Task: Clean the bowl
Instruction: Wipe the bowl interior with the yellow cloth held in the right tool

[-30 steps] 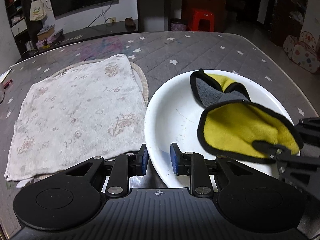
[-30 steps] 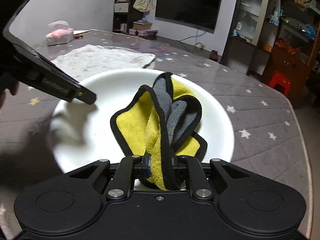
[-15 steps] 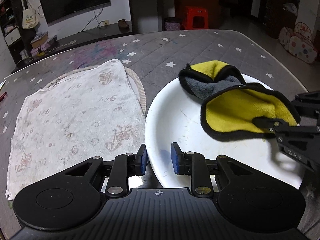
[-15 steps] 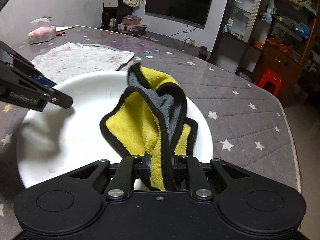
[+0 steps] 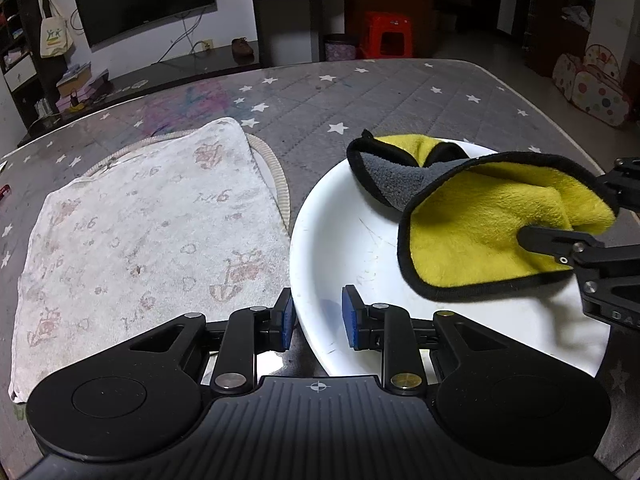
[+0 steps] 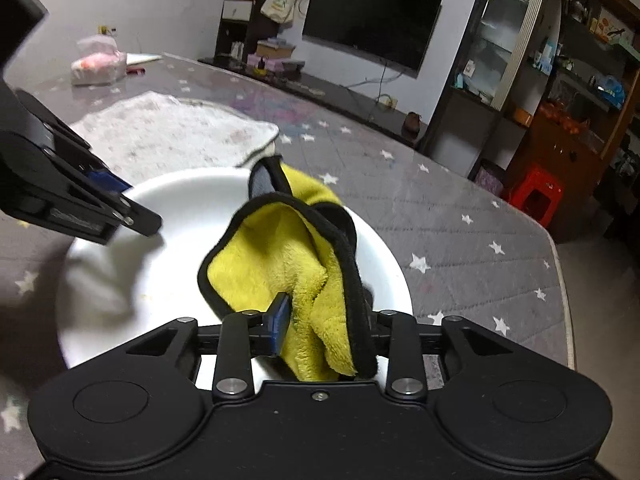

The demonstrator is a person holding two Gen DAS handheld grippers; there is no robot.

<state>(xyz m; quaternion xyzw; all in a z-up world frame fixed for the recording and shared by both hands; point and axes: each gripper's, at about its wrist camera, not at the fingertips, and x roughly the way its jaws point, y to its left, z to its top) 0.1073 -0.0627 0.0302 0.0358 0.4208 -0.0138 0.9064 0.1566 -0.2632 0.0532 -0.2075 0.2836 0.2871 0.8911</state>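
A white bowl (image 5: pixel 352 240) sits on the grey star-patterned table, and my left gripper (image 5: pixel 316 318) is shut on its near-left rim, blue pads on either side of the edge. In the right wrist view the left gripper (image 6: pixel 132 208) reaches in from the left over the bowl (image 6: pixel 120 280). A yellow and grey cloth (image 5: pixel 480 232) with black edging hangs over the bowl's right half. My right gripper (image 6: pixel 326 324) has its jaws opening, and the cloth (image 6: pixel 272 256) lies loosely bunched between them. The right gripper (image 5: pixel 568 208) enters from the right edge in the left wrist view.
A stained white towel (image 5: pixel 140 220) lies flat to the left of the bowl, over a woven mat (image 5: pixel 276 176). A tissue pack (image 6: pixel 98 62) stands at the table's far left corner. The table's edge (image 6: pixel 560 280) runs close on the bowl's right.
The right gripper's jaws have spread apart around the cloth, which was pinched tight before. The cloth has risen a little over the bowl. The left gripper has stayed on the rim.
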